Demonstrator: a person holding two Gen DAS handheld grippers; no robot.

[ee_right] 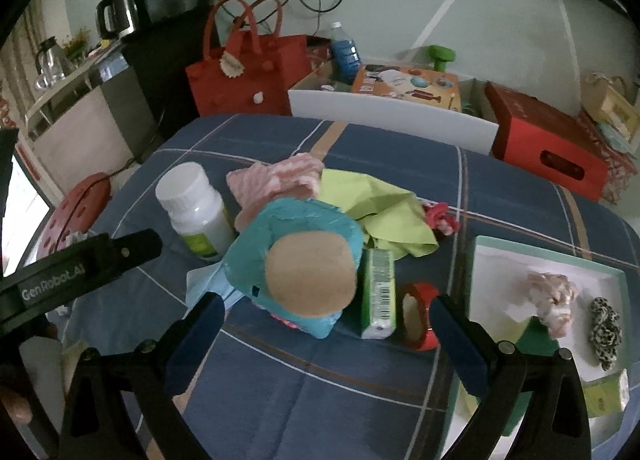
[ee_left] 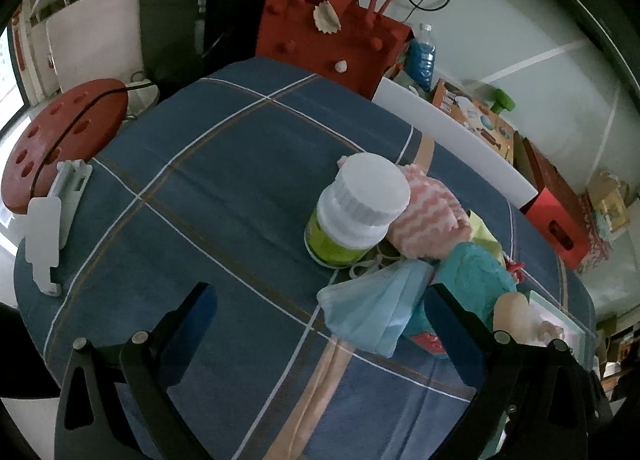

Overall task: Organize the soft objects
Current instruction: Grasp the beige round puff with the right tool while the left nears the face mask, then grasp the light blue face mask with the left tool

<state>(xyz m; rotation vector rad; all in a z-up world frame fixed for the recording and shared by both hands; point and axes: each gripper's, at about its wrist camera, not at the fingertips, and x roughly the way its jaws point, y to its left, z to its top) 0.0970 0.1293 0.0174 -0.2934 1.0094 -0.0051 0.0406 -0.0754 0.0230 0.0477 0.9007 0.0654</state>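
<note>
Covering the table is a blue plaid cloth (ee_left: 208, 188), and the soft things lie heaped right of its middle. At the far left edge in the left wrist view a red perforated disc (ee_left: 64, 136) hangs off the table beside a white plastic bracket (ee_left: 56, 220). The left gripper (ee_left: 320, 312) hovers over the near part of the cloth with its fingers spread wide and nothing between them; its right finger reaches in just beside the heap. In the right wrist view the same gripper (ee_right: 132, 248) enters from the left, near the bottle.

A white-capped bottle (ee_left: 356, 208) with a green label stands upright at the left of the heap. Touching its right side is a pink-and-white knit cloth (ee_left: 428, 216), and a pale blue face mask (ee_left: 372, 308) lies crumpled on the near side of the bottle. A teal plush toy (ee_right: 296, 260) with a tan round face sits in the middle, over the mask's edge. A lime-green cloth (ee_right: 380, 208) spreads behind it, with a small red-and-white fabric piece (ee_right: 442, 220) at its right edge.

Just right of the toy lie a green box (ee_right: 378, 292) and a red tape roll (ee_right: 420, 316). The right gripper (ee_right: 324, 324) is likewise wide open and empty, near the toy. At the far right a white tray (ee_right: 500, 260) with a green rim holds a pink fluffy scrunchie (ee_right: 554, 300) and a leopard-print scrunchie (ee_right: 606, 326), apart from each other.
</note>
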